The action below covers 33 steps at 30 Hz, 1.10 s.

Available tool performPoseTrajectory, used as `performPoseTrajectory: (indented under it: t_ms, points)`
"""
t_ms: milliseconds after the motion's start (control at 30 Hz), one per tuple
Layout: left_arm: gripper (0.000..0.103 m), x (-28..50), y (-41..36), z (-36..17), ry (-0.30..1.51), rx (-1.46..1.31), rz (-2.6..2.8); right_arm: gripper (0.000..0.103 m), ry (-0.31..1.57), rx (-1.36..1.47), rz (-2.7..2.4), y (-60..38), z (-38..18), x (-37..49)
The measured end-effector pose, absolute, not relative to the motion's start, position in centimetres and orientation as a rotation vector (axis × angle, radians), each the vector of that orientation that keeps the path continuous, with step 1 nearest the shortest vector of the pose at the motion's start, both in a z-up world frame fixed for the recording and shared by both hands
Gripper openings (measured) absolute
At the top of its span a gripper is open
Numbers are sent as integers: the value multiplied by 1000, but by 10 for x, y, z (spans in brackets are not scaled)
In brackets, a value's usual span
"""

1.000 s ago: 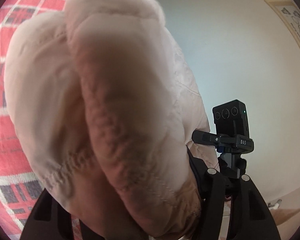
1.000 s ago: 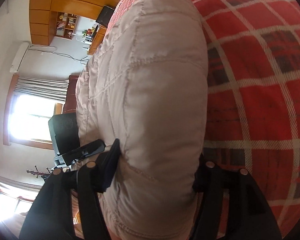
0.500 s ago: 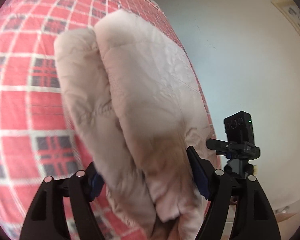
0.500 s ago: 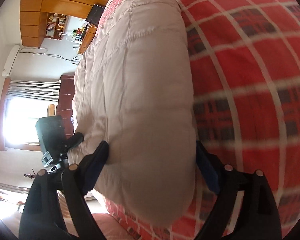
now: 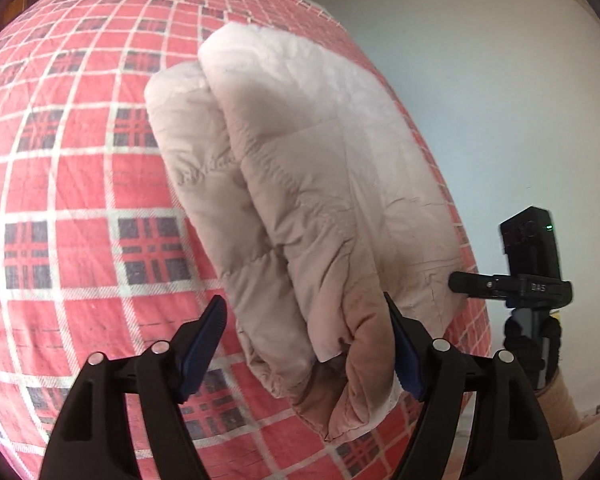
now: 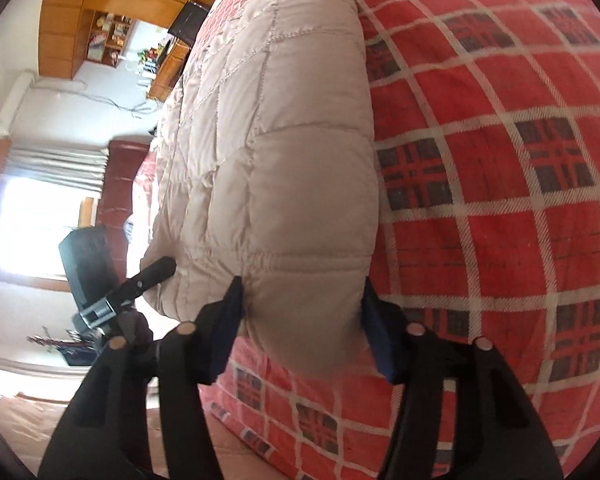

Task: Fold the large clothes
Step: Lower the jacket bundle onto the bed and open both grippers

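A folded, quilted beige jacket lies on a bed covered in a red plaid sheet. In the left wrist view, the left gripper has its two black fingers spread wide apart. The left fingertip, padded in blue, hovers over bare sheet just beside the jacket's lower layer; between the fingers sits the near corner of the stacked folds, and the right fingertip lies against the jacket's upper layer, though the pictures do not settle whether it presses the cloth. Beyond that right finger, past the bed's edge and against a pale wall, the right gripper's black body is held in a gloved hand — its finger opening cannot be read from this side. In the right wrist view the bed appears tipped on its side. To the left of the fingers is a bright window with curtains, wooden cabinets higher up, and the black body of the left gripper. The right gripper also stands open — its fingers straddle the rounded near end of the jacket, each blue pad just at the fabric's edge, not squeezing it. To the right of the fingers stretches the plaid sheet.
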<state>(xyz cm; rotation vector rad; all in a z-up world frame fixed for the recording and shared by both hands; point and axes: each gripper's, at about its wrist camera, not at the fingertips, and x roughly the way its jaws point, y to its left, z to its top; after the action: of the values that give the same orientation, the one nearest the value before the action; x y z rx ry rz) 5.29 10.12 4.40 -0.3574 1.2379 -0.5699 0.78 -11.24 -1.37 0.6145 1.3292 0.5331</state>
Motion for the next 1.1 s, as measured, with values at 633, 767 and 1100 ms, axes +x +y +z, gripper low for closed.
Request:
performPoseTrajectory:
  t_ms: [633, 767, 1100]
  points:
    - [80, 52, 83, 19, 1304, -351, -515, 64, 1346, 499, 423, -75, -3, 17]
    - [82, 48, 82, 36, 1302, -326, -456, 87, 1313, 406, 362, -68, 20, 12]
    - [93, 33, 70, 78, 1262, -167, -287, 92, 1283, 133, 192, -32, 62, 4]
